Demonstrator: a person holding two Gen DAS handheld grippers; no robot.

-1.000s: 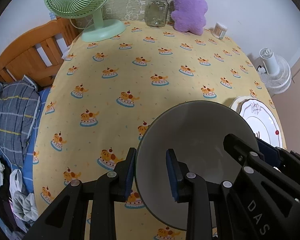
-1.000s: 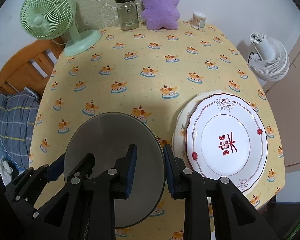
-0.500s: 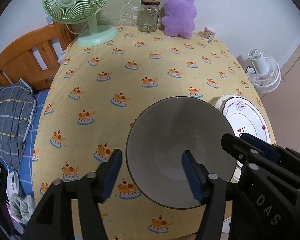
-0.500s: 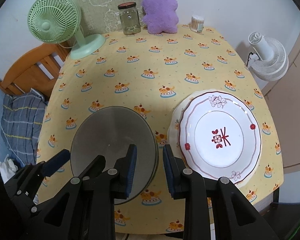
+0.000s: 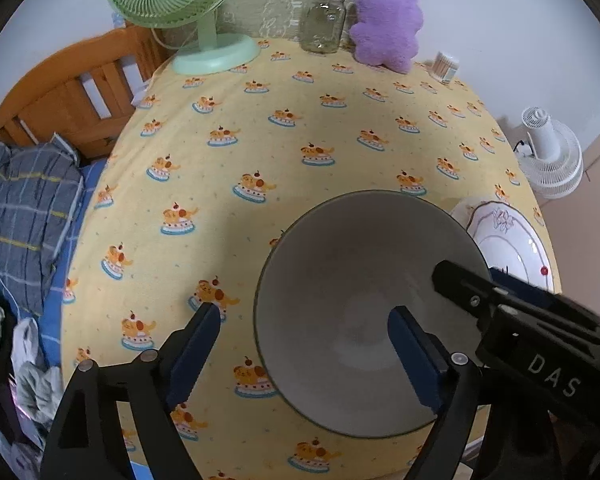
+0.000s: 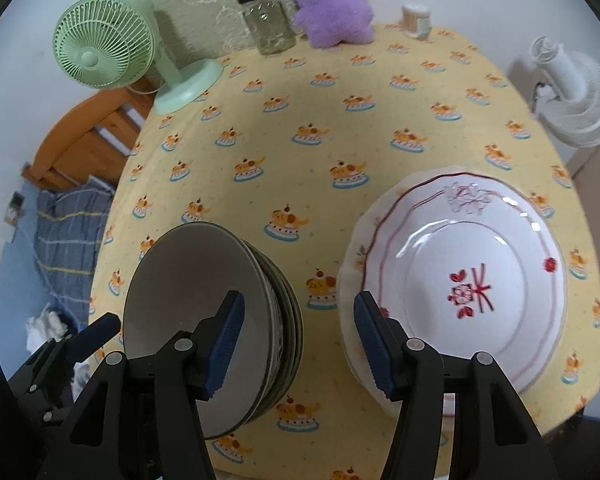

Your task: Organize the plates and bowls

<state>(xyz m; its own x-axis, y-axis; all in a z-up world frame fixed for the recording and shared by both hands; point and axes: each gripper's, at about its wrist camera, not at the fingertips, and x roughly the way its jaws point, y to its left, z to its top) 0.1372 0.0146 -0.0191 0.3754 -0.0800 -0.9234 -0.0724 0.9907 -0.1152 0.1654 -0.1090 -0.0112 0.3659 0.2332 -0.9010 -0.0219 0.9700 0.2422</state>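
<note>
Between our left gripper's point(image 5: 304, 340) parted fingers sat the rim of the grey bowl point(image 5: 364, 304), unclamped, topping a stack of bowls point(image 6: 288, 320) on the yellow tablecloth point(image 6: 300, 160). Our right gripper point(image 6: 298, 340) also hung open, over cloth between that stack and the white plates point(image 6: 480, 280) beside it.

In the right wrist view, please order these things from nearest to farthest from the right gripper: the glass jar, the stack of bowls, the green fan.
1. The stack of bowls, just left of the right gripper, at the near edge.
2. The green fan, far left.
3. The glass jar, at the table's back edge.
</note>
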